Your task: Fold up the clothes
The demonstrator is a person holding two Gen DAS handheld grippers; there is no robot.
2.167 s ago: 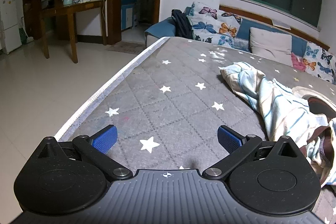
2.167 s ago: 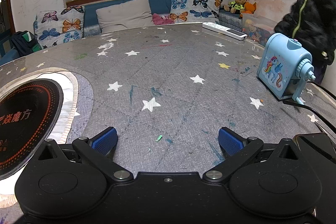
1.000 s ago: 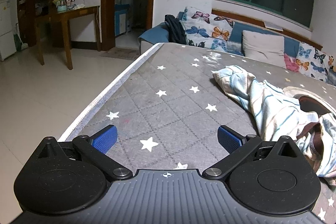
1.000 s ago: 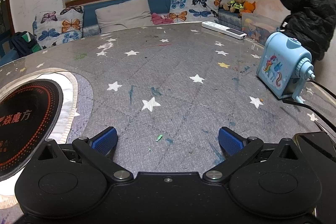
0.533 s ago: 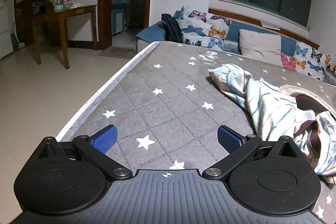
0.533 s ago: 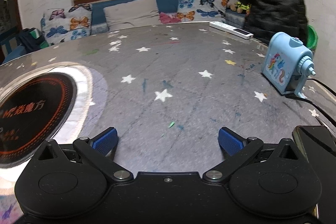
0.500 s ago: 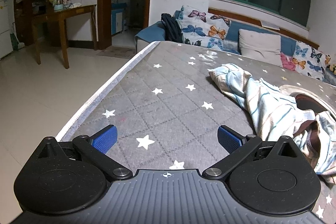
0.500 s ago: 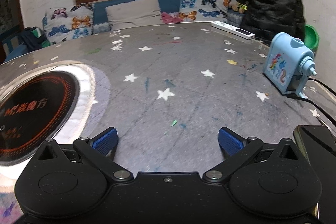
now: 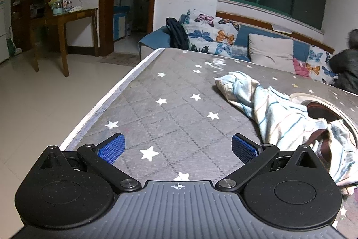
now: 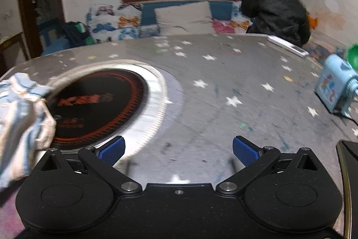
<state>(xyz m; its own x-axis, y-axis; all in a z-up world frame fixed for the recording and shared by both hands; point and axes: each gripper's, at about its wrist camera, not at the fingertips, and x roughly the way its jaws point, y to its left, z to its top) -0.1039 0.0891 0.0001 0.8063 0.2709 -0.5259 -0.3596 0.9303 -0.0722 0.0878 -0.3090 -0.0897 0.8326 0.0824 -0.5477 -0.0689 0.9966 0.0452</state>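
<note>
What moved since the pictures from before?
The right tongs swung left, so the round cooktop and the striped clothes came into their view. The person in the black jacket turned toward the sofa. Both tongs stayed open and empty; the clothes stayed crumpled on the table.

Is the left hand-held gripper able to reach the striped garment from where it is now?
Probably yes. The left hand-held gripper is open, and the garment lies crumpled on the table just to its right, with nothing between them.
</note>
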